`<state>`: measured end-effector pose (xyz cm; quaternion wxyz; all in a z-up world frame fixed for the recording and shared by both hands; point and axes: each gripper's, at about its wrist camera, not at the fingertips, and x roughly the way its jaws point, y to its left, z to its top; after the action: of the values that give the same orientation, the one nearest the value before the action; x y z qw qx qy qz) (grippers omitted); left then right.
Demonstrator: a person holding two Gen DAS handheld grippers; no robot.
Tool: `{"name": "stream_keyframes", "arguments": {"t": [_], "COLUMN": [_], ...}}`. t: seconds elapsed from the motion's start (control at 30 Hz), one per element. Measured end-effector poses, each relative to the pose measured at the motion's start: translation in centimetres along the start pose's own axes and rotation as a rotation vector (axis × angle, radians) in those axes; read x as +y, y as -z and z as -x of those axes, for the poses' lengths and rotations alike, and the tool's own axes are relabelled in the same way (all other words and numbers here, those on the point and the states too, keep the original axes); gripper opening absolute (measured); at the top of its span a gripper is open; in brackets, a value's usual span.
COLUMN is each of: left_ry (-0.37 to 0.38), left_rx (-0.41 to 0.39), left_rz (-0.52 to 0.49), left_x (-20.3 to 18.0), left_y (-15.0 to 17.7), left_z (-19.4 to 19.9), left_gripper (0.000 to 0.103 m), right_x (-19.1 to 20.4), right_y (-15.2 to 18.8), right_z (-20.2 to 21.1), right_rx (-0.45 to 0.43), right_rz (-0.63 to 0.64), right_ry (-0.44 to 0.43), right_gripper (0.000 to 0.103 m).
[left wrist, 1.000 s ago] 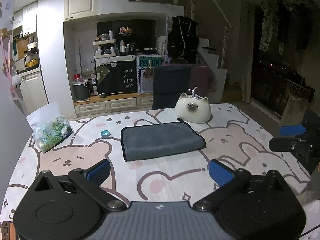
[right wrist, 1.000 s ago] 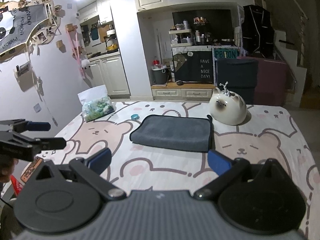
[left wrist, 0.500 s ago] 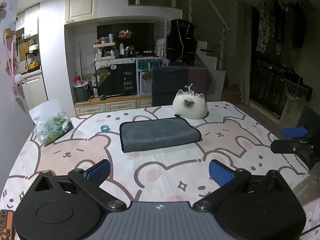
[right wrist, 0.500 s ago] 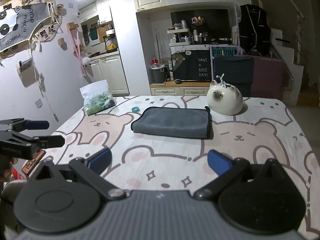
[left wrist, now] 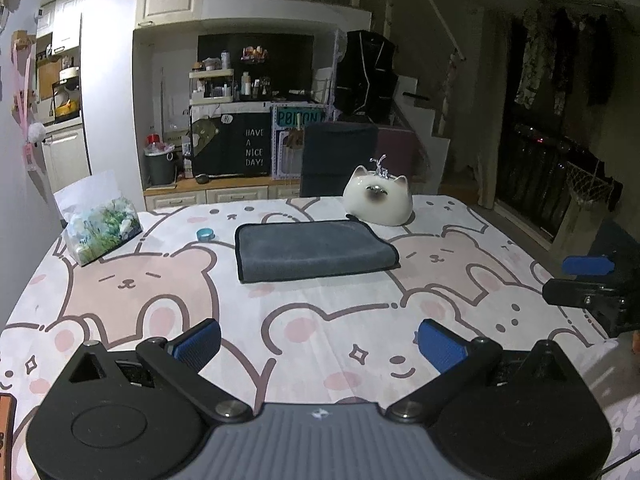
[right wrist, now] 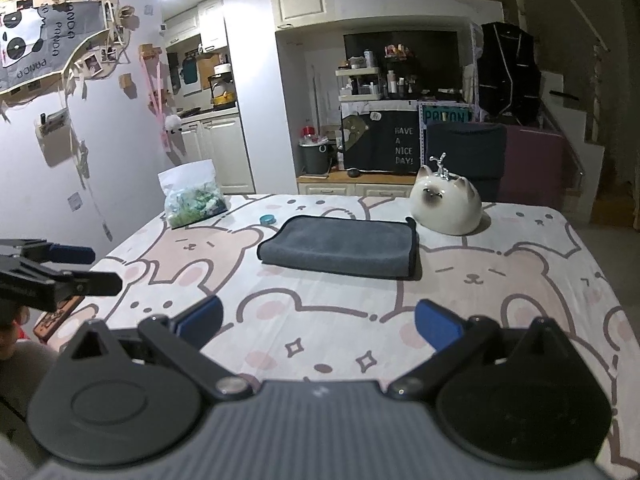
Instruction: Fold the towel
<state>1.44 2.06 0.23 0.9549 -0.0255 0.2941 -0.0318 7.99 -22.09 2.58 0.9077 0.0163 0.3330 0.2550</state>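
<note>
Bear-print table (left wrist: 320,320) bears folded towel (left wrist: 314,250); both grippers spread, empty; panda wall art (right wrist: 40,40) only in right view.

On the table (left wrist: 328,332), counted by kind: one folded grey towel (left wrist: 314,250), one white cat-shaped ceramic ornament (left wrist: 378,203), one tissue pack (left wrist: 100,226), one small teal roll of tape (left wrist: 205,234). Two sets of tongs, left (left wrist: 318,344) and right (right wrist: 318,326), each with two blue pads, jaws apart and holding nothing.
</note>
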Motion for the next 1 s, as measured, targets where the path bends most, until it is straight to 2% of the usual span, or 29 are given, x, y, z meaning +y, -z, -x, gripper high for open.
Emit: {"name": "stream_keyframes", "arguments": {"t": [1.0], "left_ry": [-0.006], "left_rx": [0.006], "left_rz": [0.005], "left_x": [0.02], "left_y": [0.1], "left_z": [-0.05], "left_gripper": [0.103], "right_x": [0.0], "right_y": [0.26], "right_z": [-0.13], "right_rx": [0.003], "right_rz": [0.003], "right_ry": [-0.004], "right_gripper": [0.103]}}
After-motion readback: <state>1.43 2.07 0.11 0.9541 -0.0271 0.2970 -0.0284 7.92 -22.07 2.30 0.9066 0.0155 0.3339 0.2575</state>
